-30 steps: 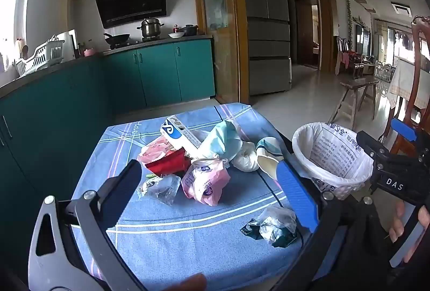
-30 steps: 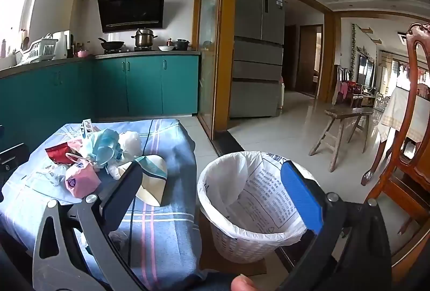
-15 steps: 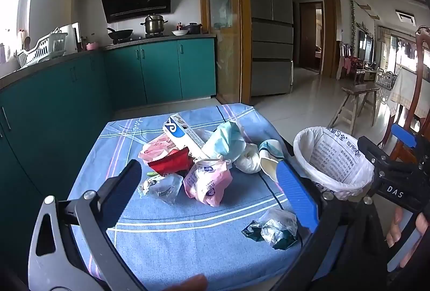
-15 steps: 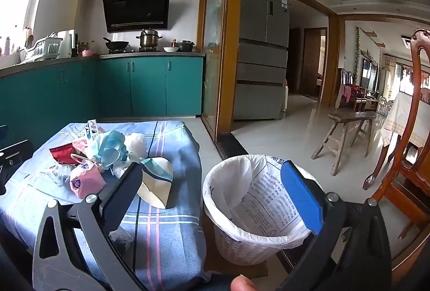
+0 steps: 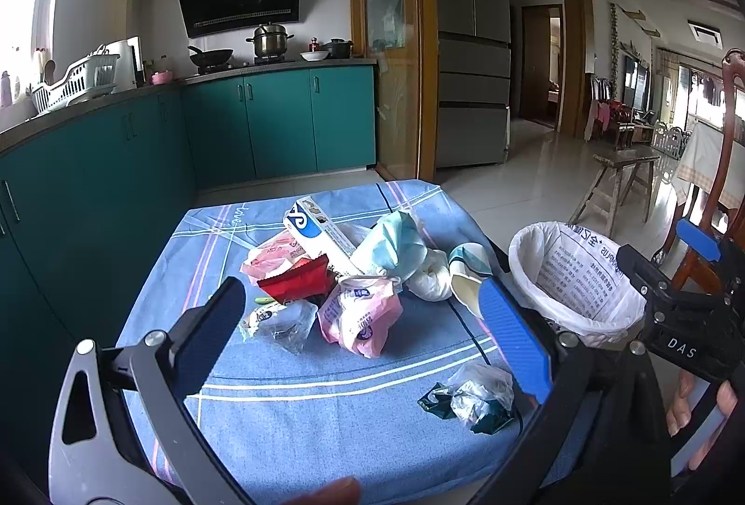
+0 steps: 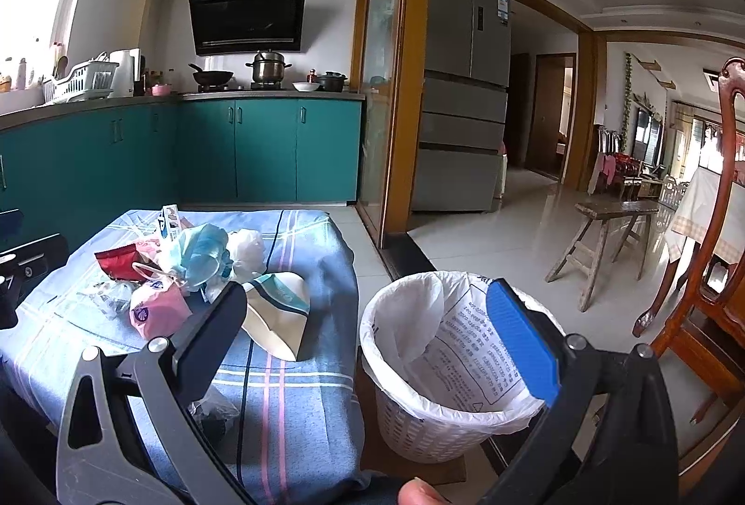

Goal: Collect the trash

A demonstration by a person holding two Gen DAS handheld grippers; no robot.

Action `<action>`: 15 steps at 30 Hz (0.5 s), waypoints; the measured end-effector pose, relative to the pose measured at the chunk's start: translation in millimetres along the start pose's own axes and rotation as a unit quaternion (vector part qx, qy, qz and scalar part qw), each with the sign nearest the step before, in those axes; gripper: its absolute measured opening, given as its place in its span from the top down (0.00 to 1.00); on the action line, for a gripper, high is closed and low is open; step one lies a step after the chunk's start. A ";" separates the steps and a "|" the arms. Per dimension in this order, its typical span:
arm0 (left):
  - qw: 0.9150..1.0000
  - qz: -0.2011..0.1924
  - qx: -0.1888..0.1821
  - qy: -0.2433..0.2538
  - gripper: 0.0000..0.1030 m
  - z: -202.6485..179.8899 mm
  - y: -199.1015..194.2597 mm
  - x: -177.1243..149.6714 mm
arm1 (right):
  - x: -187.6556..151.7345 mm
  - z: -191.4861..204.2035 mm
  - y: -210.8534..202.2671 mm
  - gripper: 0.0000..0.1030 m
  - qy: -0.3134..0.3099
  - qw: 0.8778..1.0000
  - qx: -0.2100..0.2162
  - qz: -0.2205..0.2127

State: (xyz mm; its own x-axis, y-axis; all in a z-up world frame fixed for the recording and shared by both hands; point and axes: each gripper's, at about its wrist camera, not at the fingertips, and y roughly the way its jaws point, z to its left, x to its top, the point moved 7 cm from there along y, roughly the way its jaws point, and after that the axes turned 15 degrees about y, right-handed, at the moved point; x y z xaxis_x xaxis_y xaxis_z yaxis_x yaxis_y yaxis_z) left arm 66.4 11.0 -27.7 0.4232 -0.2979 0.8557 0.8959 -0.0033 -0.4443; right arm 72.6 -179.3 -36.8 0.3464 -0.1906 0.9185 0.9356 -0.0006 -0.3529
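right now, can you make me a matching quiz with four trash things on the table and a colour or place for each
Things:
1 pouch
2 box
3 bag
4 wrapper

Descriptions:
A near the table's front right corner, apart from the pile
B red
C pink
D blue and white, at the back of the pile

Pairs: 1-B, 2-D, 3-C, 4-A

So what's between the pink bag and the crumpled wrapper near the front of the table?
Nothing. In the left wrist view, only bare blue tablecloth with white stripes lies between the pink bag and the crumpled wrapper.
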 end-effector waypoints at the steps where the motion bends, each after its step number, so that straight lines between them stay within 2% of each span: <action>1: 1.000 0.000 0.001 -0.001 0.03 0.4 -0.1 0.2 | -0.1 0.3 -0.5 0.03 0.000 1.000 0.001 0.000; 15: 1.000 0.000 0.004 -0.004 0.03 1.7 -0.2 -3.9 | -1.7 6.1 -3.0 0.03 -0.007 1.000 0.007 0.000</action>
State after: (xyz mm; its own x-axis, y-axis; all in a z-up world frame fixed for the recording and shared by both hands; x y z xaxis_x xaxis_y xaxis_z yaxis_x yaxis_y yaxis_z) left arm 64.9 13.8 -30.5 0.4235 -0.2904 0.8581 0.8973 0.0040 -0.4415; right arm 69.6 -173.0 -36.2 0.3467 -0.1764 0.9213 0.9366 0.0126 -0.3501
